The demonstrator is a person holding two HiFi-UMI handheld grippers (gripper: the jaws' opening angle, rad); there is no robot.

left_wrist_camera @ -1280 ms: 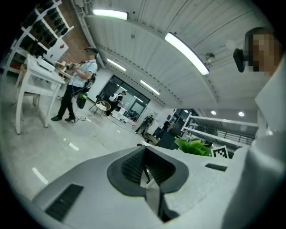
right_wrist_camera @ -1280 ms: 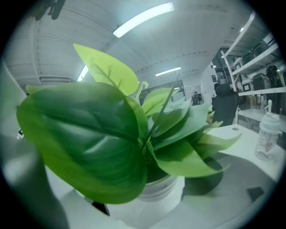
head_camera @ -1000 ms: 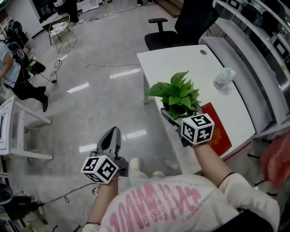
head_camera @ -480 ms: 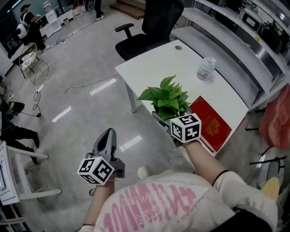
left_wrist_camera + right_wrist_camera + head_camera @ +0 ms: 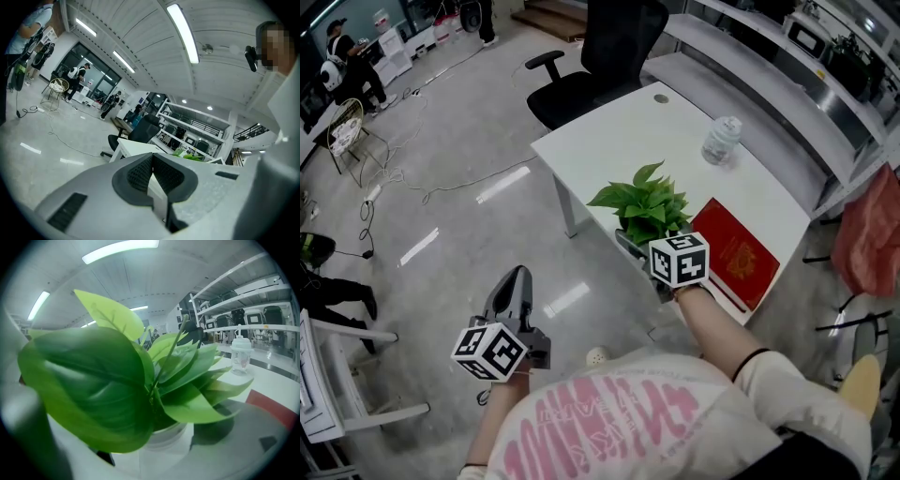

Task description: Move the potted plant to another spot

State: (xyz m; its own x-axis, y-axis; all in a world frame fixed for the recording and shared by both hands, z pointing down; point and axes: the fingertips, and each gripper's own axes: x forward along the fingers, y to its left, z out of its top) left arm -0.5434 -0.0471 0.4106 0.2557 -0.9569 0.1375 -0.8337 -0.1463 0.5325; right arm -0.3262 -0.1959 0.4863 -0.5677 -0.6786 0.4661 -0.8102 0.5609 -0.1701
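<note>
The potted plant (image 5: 645,208), with broad green leaves in a white pot, is at the near left edge of the white table (image 5: 609,141). My right gripper (image 5: 639,242) is shut on it, the pot hidden under the leaves in the head view. In the right gripper view the leaves (image 5: 103,380) fill the picture and the white pot (image 5: 164,446) sits between the grey jaws of the right gripper (image 5: 154,448). Whether the pot rests on the table I cannot tell. My left gripper (image 5: 516,279) hangs over the floor, left of the table, its jaws shut and holding nothing; in its own view the left gripper (image 5: 151,177) points toward the table.
A red book (image 5: 736,253) lies just right of the plant. A clear water bottle (image 5: 722,141) stands farther back on the table. A black office chair (image 5: 600,56) is behind the table, shelving (image 5: 787,66) runs along the right, and cables (image 5: 403,178) cross the floor.
The head view has swung, so the table sits differently in the picture. The right gripper keeps its hold on the plant beside the red book. The left gripper has drifted slightly down and left.
</note>
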